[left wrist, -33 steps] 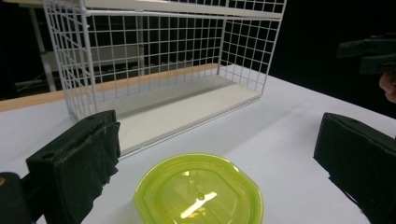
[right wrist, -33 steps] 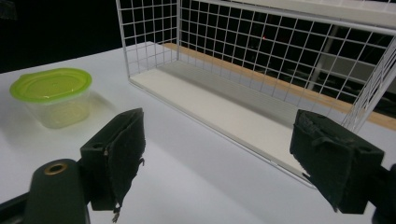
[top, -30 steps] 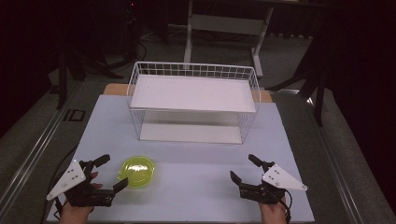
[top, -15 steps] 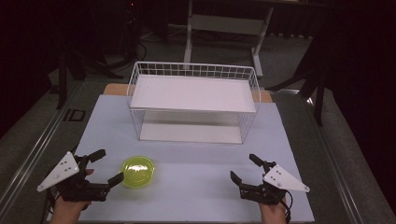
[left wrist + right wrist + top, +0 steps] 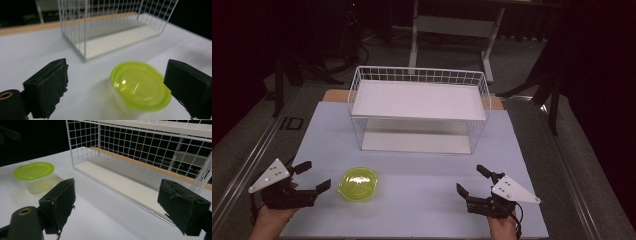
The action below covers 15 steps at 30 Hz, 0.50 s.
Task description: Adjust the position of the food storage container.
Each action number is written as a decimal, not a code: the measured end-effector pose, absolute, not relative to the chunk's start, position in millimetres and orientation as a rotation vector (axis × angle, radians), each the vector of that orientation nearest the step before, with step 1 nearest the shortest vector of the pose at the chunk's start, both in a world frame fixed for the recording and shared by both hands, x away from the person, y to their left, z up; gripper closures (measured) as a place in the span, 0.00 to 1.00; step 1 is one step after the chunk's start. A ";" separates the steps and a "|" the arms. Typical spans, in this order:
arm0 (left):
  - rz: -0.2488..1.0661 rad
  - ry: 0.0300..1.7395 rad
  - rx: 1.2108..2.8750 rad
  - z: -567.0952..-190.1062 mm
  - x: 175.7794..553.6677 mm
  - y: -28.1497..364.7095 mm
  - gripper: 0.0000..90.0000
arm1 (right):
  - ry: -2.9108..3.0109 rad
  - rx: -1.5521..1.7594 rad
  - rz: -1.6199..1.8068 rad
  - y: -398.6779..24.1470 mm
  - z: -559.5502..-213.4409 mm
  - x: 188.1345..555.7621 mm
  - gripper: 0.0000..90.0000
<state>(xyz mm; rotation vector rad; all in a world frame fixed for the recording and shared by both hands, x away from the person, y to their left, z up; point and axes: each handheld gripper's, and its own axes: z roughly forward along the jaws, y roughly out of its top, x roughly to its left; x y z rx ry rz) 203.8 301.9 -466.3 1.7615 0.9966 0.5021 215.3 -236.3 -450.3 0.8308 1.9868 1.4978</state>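
A small clear tub with a lime-green lid (image 5: pixel 358 183) stands on the white table near its front left. My left gripper (image 5: pixel 314 177) lies just left of it, open. Its jaws have just been closing a little, with nothing between them. In the left gripper view the tub (image 5: pixel 138 87) sits blurred just beyond the left gripper (image 5: pixel 117 72), nearer its right jaw. My right gripper (image 5: pixel 472 181) rests open and empty at the front right. In the right gripper view the right gripper (image 5: pixel 117 192) faces the wire rack, with the tub (image 5: pixel 33 173) far off to the left.
A white wire rack (image 5: pixel 419 107) with an upper shelf and a lower white board stands across the middle back of the table (image 5: pixel 412 200). In the right gripper view the rack (image 5: pixel 140 152) is close ahead. Dark floor and a stand's legs lie beyond.
The left hand and its gripper have slid left, a little away from the tub. The tub and the right gripper have stayed put.
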 end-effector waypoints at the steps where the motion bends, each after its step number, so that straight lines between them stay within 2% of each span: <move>1: 0.515 0.992 1.774 -469.0 202.7 303.6 0.14 | 1.987 0.832 1.501 -236.4 -450.3 215.5 0.16; 7: 0.471 1.039 1.895 -488.7 204.7 305.5 0.31 | 1.989 0.816 1.506 -235.5 -450.6 215.4 0.16; 15: 0.364 1.083 2.023 -511.6 209.3 299.4 0.63 | 1.993 0.808 1.510 -234.6 -451.1 215.9 0.16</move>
